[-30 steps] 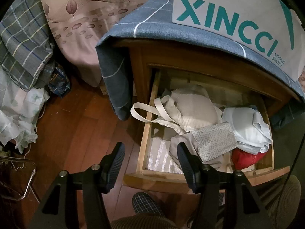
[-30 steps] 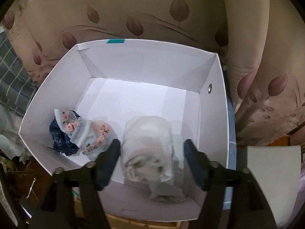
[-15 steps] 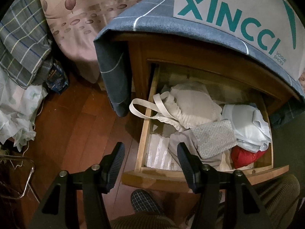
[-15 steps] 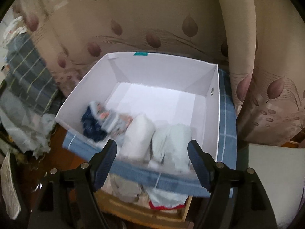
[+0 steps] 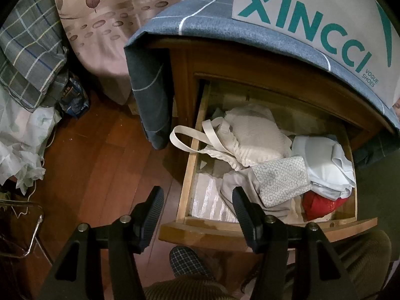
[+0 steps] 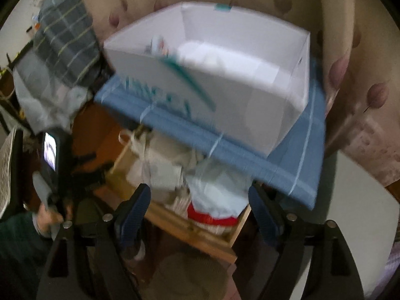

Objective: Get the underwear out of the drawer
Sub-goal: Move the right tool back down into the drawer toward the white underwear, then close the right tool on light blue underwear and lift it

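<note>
The wooden drawer (image 5: 190, 165) stands pulled out and holds several garments. A cream bra (image 5: 255, 137) has its straps hanging over the left wall. Beside it lie a grey patterned piece (image 5: 282, 180), a pale blue piece (image 5: 325, 160) and a red piece (image 5: 322, 203). My left gripper (image 5: 197, 192) hovers open and empty over the drawer's front left corner. In the blurred right wrist view, my right gripper (image 6: 198, 193) hangs above the drawer (image 6: 200, 240), over the pale blue piece (image 6: 220, 190) and the red one (image 6: 212, 216). Its jaws are opening, with nothing between them.
A white shoe box (image 6: 237, 105) with garments inside sits on the blue checked cloth (image 5: 200, 20) that covers the nightstand. A leaf-patterned bedspread (image 5: 105, 25) and plaid bedding (image 5: 30, 50) lie to the left. The person's slippered foot (image 5: 187, 257) is on the wooden floor (image 5: 95, 162).
My right gripper has drawn back from over the box to above the drawer, and its jaws have widened. A white roll stays in the box. The left gripper has kept still.
</note>
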